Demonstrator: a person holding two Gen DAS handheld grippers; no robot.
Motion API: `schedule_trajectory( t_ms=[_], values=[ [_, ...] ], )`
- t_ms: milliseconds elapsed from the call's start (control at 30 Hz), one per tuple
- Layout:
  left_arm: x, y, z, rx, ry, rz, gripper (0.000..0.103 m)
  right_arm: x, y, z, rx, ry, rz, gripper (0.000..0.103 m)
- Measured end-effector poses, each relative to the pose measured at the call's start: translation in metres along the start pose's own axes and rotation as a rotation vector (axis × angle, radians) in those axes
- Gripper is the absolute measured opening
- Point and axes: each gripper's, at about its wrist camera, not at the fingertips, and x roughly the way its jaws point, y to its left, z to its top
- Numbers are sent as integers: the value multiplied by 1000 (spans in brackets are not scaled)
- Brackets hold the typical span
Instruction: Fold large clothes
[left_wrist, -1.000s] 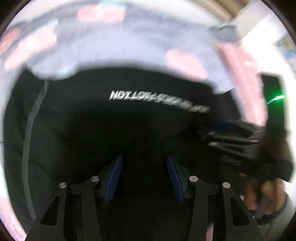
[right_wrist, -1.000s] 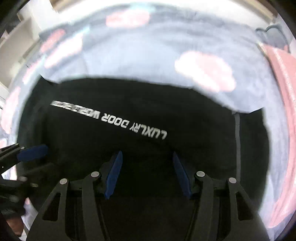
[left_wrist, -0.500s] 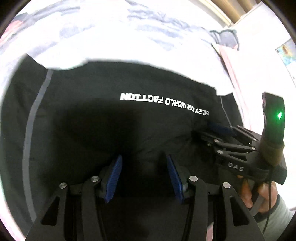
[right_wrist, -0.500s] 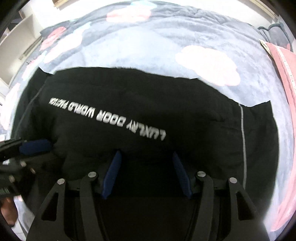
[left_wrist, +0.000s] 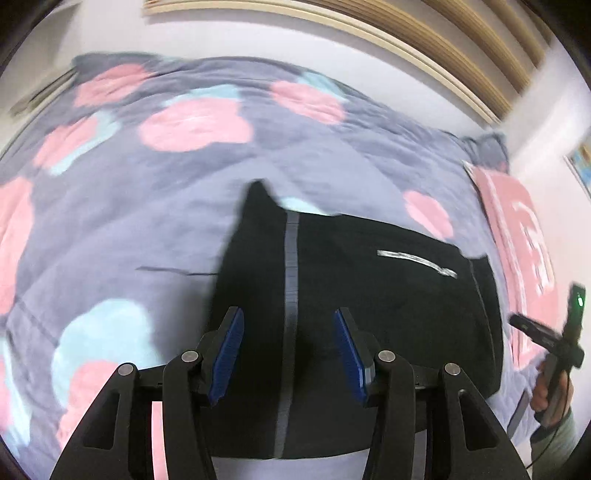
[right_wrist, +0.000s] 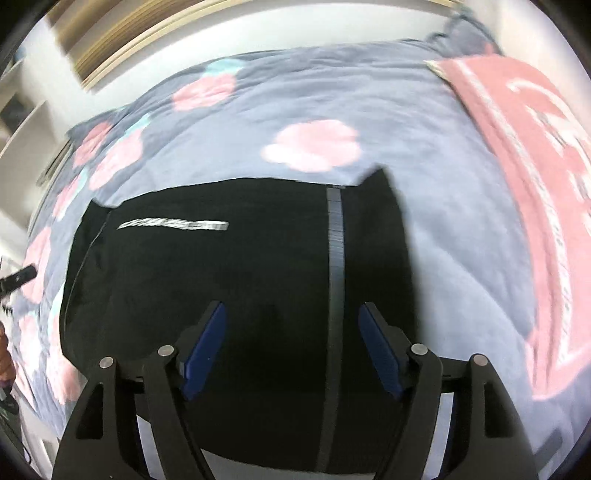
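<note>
On the bed (left_wrist: 155, 229), the garment (left_wrist: 369, 302) lies folded flat while left gripper (left_wrist: 288, 354) and right gripper (right_wrist: 291, 347) hover above it, fingers spread and empty; the next fold seemingly requires regrasping an edge.

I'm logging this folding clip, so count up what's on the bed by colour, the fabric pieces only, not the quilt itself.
Black: 1, the black garment with grey stripes, lying flat on the quilt.
Pink: 1, the pink towel along the quilt's edge.
Total: 2.
Both the left hand-held gripper and the right hand-held gripper are open, holding nothing.
</note>
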Motion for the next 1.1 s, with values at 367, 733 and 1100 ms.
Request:
schedule_trajectory(
  t_ms=[367,733,1100],
  values=[
    [42,60,6,-163,86,-139,52,11,-52,1,114,33,-44,76],
    [116,84,15,-334,219,-296,63,79,-68,2,218,158,207,78],
    [189,68,12,-339,374,-377,76,147,-71,0,281,285,326,86]
  ],
)
